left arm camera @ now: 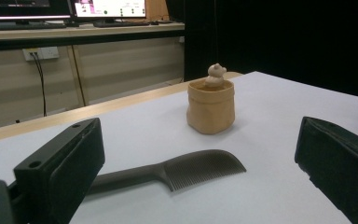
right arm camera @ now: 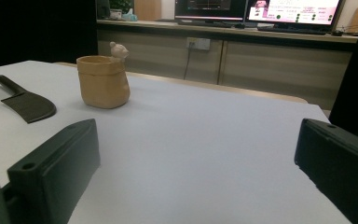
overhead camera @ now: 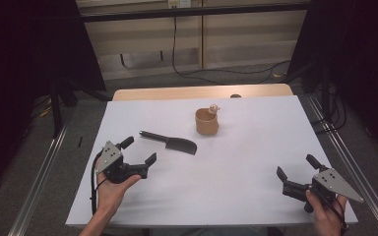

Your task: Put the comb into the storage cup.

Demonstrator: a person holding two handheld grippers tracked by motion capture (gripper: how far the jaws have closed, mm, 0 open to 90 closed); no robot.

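- Your left gripper (overhead camera: pixel 139 151) sits nearest, low at the table's (overhead camera: pixel 236 196) front left, held in your left hand (overhead camera: pixel 109 191); jaws spread wide, gripping nothing.
- Comb (overhead camera: pixel 170 141) lies flat just beyond it, apart from both jaws. Handle points far-left, toothed head to the right, teeth on the near side as the left gripper view shows (left arm camera: pixel 177 170).
- Likely step: reach and pick up the comb with the left gripper. Not yet begun, jaws well clear of it.
- Do it well: go for the handle, not the teeth. It's thin and lies flush on the sheet, so come down steep, one jaw each side of the handle, tips touching the table before you close.
- Keep the jaws square across the handle. Closing at a slant may spin the comb or skid it away.
- Close slow and check it lifts level. Gripped too near the handle end, the head may droop.
- Cup (overhead camera: pixel 207 121) stands upright past the comb, toward table centre, with a small figure (overhead camera: pixel 213 108) at its rim. Near the comb's head but apart; don't sweep toward it.
- Your right gripper (overhead camera: pixel 295 173) rests at the front right, held in your right hand (overhead camera: pixel 327 216), well apart from everything; jaws also wide, nothing between them. Leave it parked, or bring it in to steady the comb's head if it slides.
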